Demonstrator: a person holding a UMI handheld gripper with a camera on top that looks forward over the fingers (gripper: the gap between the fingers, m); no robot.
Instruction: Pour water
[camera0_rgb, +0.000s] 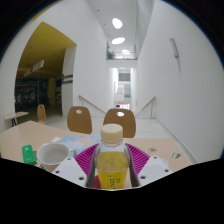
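A clear plastic bottle (111, 160) with a white cap and yellowish liquid stands upright between my fingers, its label facing me. My gripper (111, 172) has its pink pads (83, 160) pressed against both sides of the bottle, so it is shut on it. A white cup (53, 154) stands on the pale table (20, 148) to the left of the bottle, just beyond my left finger. The bottle's base is hidden below the fingers.
A small light object (29, 152) lies left of the cup. Wooden chairs (80, 120) stand behind the table. Beyond them a bright white hallway with a staircase runs back.
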